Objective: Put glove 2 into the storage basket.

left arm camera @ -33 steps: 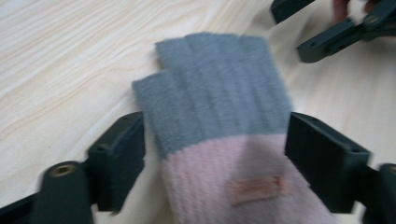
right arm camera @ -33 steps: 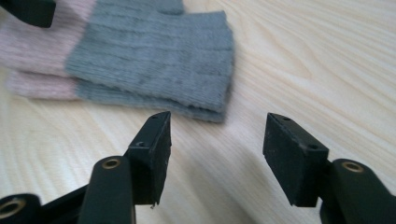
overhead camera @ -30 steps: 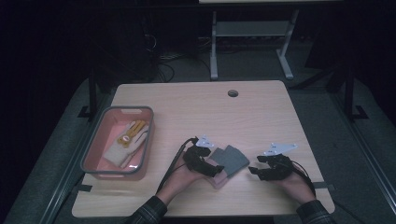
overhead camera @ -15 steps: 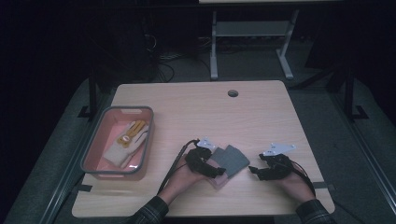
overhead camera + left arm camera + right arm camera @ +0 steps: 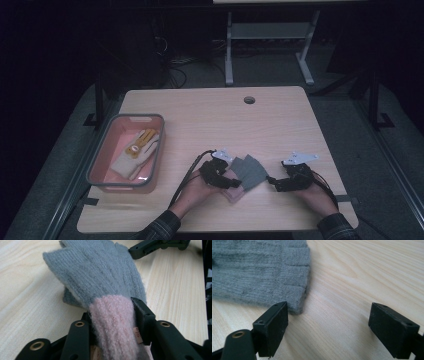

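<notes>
A grey knitted glove [image 5: 248,171] with a pink cuff [image 5: 234,195] lies flat near the table's front edge. My left gripper [image 5: 226,181] is shut on the pink cuff [image 5: 113,320]; its jaws have just been closing, and they squeeze the cuff from both sides while the grey glove [image 5: 100,272] fans out ahead. My right gripper [image 5: 272,181] sits at the glove's fingertip end. Its jaws have just been opening and now stand wide apart [image 5: 328,322] over bare wood. The glove's fingertips [image 5: 257,272] lie just beyond one jaw, with nothing between the pads.
A grey-rimmed pink bin [image 5: 100,165] at the left holds a white and yellow glove [image 5: 136,150]. The wooden table [image 5: 225,125] has a cable hole [image 5: 249,100] near its far edge. A metal stand [image 5: 265,35] is on the floor beyond the table.
The left jaws have drawn in onto the pink cuff. The right jaws have spread wider beside the glove's fingertips. Both hands stay almost where they were.
</notes>
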The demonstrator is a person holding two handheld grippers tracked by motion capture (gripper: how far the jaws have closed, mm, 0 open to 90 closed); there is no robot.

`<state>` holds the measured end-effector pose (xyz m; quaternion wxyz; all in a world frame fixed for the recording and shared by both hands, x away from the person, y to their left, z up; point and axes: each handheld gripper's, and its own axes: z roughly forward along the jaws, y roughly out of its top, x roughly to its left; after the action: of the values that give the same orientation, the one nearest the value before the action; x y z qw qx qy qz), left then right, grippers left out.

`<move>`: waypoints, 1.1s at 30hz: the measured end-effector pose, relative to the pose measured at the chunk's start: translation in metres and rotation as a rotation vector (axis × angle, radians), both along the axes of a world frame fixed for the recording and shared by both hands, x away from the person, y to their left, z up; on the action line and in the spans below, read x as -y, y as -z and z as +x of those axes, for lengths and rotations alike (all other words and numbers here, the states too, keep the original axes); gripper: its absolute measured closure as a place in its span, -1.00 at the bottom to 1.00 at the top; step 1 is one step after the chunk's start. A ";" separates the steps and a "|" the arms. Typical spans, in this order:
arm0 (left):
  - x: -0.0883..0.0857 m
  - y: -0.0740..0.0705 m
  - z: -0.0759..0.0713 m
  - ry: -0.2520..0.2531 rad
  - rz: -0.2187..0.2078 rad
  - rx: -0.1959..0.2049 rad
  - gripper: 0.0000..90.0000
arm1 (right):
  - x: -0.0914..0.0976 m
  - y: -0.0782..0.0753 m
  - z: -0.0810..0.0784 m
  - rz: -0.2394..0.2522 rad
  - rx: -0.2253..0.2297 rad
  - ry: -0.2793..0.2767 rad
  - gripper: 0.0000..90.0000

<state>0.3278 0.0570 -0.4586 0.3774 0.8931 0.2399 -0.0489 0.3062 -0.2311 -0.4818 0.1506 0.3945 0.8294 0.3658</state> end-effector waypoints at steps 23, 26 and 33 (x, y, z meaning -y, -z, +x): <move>-0.050 -0.053 0.009 -0.066 -0.062 0.057 0.47 | 0.000 0.000 0.000 -0.001 -0.002 0.000 -0.66; -0.061 -0.061 0.010 -0.081 -0.063 0.063 0.47 | 0.000 0.000 0.000 0.000 -0.002 0.000 -0.66; -0.083 -0.078 0.014 -0.127 -0.080 0.083 0.46 | 0.000 0.000 0.000 -0.001 -0.002 -0.001 -0.66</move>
<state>0.3421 0.1404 -0.3806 0.4247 0.8616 0.2780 0.0028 0.3062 -0.2308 -0.4818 0.1500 0.3945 0.8297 0.3653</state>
